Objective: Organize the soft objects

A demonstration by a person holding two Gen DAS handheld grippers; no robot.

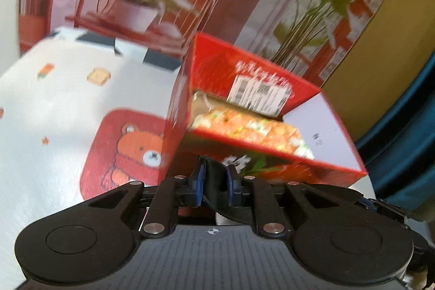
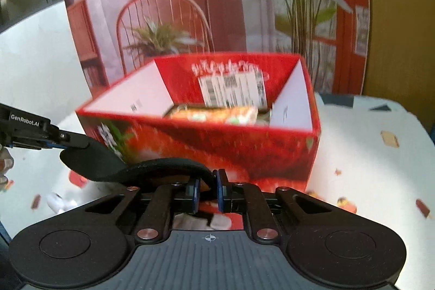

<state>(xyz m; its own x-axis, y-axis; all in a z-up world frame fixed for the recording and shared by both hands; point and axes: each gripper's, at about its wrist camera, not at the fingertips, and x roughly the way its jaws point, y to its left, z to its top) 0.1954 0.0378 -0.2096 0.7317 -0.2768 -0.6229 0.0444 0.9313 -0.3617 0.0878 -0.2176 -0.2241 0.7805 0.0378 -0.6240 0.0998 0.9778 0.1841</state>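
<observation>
Both claws, left (image 1: 214, 182) and right (image 2: 208, 188), clamped on black cloth (image 2: 114, 167): limp, light, best pinched at opposite edges.

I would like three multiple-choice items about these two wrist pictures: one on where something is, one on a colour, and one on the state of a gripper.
1. Where is the orange patterned item?
A. inside the red box
B. on the bear mat
C. between the right gripper's fingers

2. What colour is the soft strip that both grippers hold?
A. white
B. black
C. yellow

3. How does the left gripper stand?
A. wide open over the box
B. shut on the strip
C. shut on the bear mat

Key:
1 A: it lies behind the near wall of the red box.
2 B: the strip is black from the right gripper across to the left one.
3 B: its blue pads press on the black strip.
</observation>
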